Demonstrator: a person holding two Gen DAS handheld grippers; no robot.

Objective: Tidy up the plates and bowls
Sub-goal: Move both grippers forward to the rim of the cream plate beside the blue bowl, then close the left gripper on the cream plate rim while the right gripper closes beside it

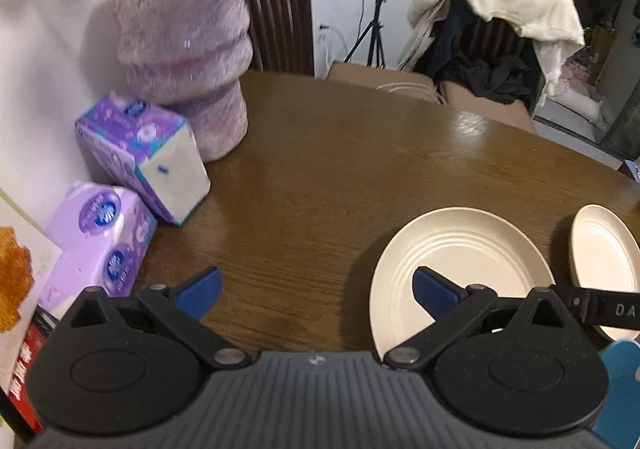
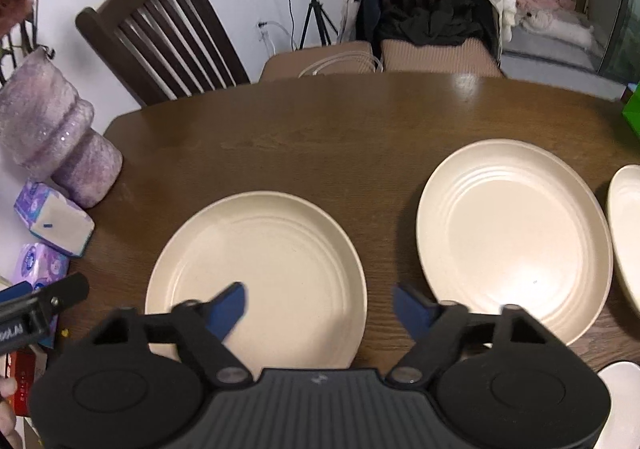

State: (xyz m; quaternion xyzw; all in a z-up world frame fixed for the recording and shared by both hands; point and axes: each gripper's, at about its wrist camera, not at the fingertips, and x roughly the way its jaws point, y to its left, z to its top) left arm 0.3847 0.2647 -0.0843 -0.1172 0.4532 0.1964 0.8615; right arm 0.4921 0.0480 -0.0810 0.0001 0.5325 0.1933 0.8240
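While both grippers hang over the brown wooden table (image 2: 320,129), neither holds anything. The right gripper (image 2: 319,309) has its blue pads spread apart, with nothing pinched; its left pad (image 2: 228,309) hovers above the near cream plate (image 2: 256,269), and its right pad (image 2: 412,311) sits over the gap between that plate and a second cream plate (image 2: 516,233) ahead and to its right. A third cream rim (image 2: 626,229) shows further right, at the picture's edge. The left gripper (image 1: 318,293) is spread wide too, bare table between its pads; its right pad (image 1: 436,291) hangs above the plate's (image 1: 460,249) left part. Ahead and to that gripper's left stand a lumpy purple vase (image 1: 180,41) and two purple tissue packs (image 1: 140,153), near the wall. Dark wooden chairs (image 2: 160,33) stand beyond the table's far edge.
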